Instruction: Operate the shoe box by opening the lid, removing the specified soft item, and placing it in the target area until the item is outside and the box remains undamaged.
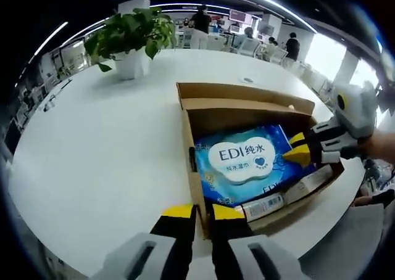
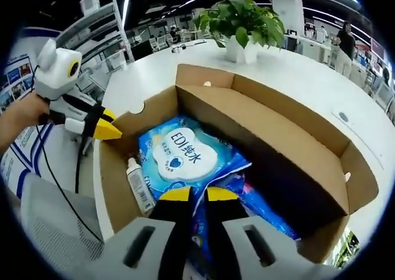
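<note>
The cardboard shoe box (image 1: 247,110) (image 2: 290,132) lies on a white table with its lid folded back. Inside lies a blue soft pack of wet wipes (image 1: 244,160) (image 2: 182,156) with a white label. My left gripper (image 1: 203,212) (image 2: 112,128) is at the box's near side wall, its yellow-tipped jaws shut on the cardboard edge. My right gripper (image 2: 199,195) (image 1: 300,149) reaches into the box, shut on a fold of the blue pack's wrapper. A white tube (image 1: 264,205) (image 2: 139,185) lies beside the pack along the wall.
A potted green plant (image 1: 133,36) (image 2: 242,24) stands on the round white table (image 1: 92,144) (image 2: 296,70) beyond the box. The table's edge runs close behind the box. A black cable (image 2: 62,184) hangs off the table. People and desks fill the background.
</note>
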Motion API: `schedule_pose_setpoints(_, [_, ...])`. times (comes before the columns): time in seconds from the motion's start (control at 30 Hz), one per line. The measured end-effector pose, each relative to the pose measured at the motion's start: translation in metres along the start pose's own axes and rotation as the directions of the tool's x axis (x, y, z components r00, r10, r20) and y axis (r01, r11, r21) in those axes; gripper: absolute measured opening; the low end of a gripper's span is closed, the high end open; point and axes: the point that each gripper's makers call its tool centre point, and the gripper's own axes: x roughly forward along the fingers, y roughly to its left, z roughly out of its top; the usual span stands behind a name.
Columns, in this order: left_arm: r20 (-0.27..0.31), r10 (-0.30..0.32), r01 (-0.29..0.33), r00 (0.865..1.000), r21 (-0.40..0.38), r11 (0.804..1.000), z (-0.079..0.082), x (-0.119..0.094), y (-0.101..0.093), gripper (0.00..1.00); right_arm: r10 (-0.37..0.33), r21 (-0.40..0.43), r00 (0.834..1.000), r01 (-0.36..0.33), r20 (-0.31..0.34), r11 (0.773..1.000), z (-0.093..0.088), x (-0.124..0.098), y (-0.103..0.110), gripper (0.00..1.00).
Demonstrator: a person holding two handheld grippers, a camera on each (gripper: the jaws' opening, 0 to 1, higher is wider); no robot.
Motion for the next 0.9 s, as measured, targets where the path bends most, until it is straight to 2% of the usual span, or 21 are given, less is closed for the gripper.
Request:
schedule_pose_setpoints(0.07, [0.006, 0.005, -0.005, 1.000, -0.008, 1.000, 0.000, 0.000, 0.000, 0.08, -0.001, 0.018, 1.000, 0.001, 0.004, 1.000, 0.000, -0.005, 0.002, 0.04])
schedule_pose_setpoints(0.2, [0.012, 0.009, -0.009, 1.000, -0.014, 1.000, 0.000, -0.001, 0.000, 0.08, -0.028, -0.020, 1.000, 0.028, 0.009, 0.999, 0.000, -0.013, 0.002, 0.03])
schedule_pose_setpoints(0.37, [0.004, 0.008, -0.008, 1.000, -0.014, 1.000, -0.001, -0.001, 0.000, 0.08, -0.036, -0.026, 0.999, 0.037, 0.015, 0.999, -0.001, -0.022, 0.000, 0.03])
schedule_pose_setpoints(0.9, [-0.010, 0.019, -0.019, 1.000, 0.010, 1.000, -0.002, -0.001, -0.002, 0.08, -0.087, -0.012, 0.995, 0.087, 0.050, 0.996, -0.007, -0.054, -0.016, 0.01])
